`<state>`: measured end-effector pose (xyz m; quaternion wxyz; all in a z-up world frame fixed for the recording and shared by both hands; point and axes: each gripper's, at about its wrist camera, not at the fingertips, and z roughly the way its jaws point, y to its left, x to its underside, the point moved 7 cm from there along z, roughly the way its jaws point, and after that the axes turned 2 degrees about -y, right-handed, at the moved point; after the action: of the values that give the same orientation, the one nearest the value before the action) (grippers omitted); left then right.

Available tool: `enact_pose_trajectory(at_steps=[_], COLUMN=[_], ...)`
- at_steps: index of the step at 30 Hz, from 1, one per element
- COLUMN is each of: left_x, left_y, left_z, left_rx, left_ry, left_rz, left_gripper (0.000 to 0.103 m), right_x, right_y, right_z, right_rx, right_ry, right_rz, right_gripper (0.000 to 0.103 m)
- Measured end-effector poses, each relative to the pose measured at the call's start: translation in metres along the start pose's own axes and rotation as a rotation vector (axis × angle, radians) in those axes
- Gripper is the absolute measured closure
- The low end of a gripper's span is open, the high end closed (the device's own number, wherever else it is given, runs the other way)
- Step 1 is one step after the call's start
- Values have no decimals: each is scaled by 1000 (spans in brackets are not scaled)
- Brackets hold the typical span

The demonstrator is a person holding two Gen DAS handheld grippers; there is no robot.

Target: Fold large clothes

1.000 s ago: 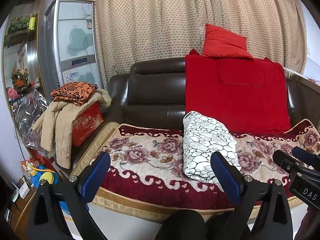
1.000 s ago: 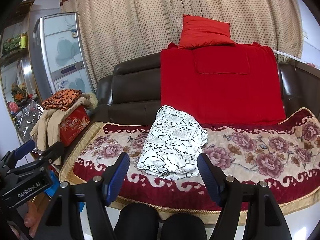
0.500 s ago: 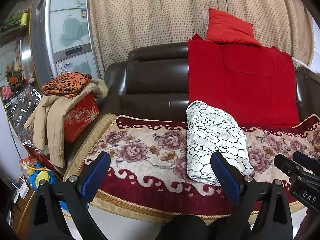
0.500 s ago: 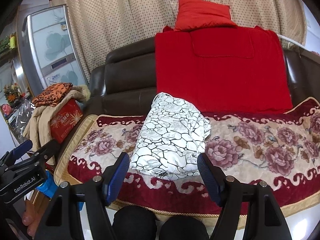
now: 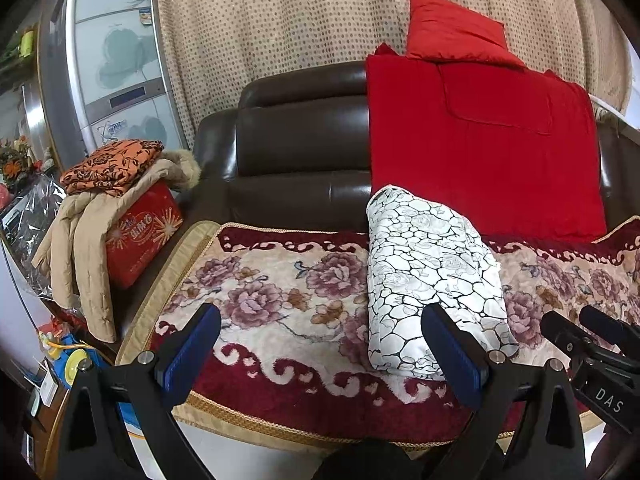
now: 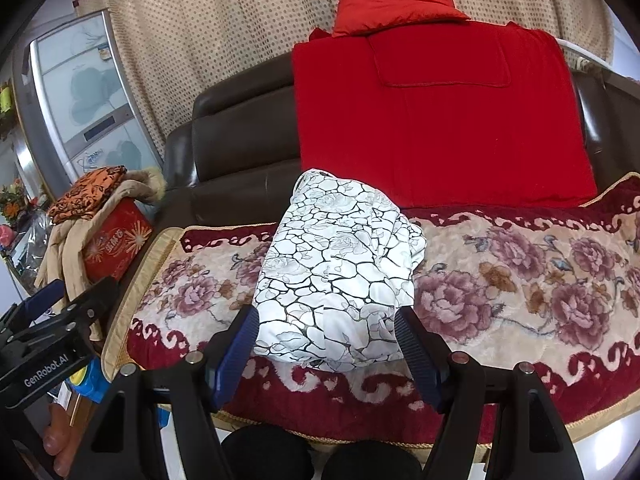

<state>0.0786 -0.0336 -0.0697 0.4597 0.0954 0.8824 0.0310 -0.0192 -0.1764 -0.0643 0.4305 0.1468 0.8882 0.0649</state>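
One white garment [image 6: 336, 268]; two spread-jawed grippers [image 6: 326, 344].

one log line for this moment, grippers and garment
phase: approach | left gripper: open, empty | right gripper: open, empty | white patterned garment: bundled on sofa cover, untouched

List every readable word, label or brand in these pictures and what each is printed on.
"DAS": on the right gripper, seen from the left wrist view.
"GenRobot.AI": on the left gripper, seen from the right wrist view.
Red box: gold characters, too blurred to read.
Fridge: a small sticker and lettering lower on the door, too small to read.
Nothing else carries text.
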Motion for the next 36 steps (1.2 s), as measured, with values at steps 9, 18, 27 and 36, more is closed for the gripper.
enact_pose_trajectory(at_steps=[9,18,27,36], left_x=[2,6,4,3], left_y=[1,10,21,12], left_z=[5,2,-4,-9], left_rx=[1,5,-10,-3], left_ry=[11,12,2,-7], left_rz=[3,-16,-37,-21], left_gripper=[3,3,3,3], right_x=[0,-3,-11,-15], right_y=[0,7,23,21], right_z=[5,2,-9,-20], right_rx=[16,23,65,98], right_ry=[-2,-9,-44,-80], right_rz=[-13,-31,-87,-110], right_gripper=[29,29,29,29])
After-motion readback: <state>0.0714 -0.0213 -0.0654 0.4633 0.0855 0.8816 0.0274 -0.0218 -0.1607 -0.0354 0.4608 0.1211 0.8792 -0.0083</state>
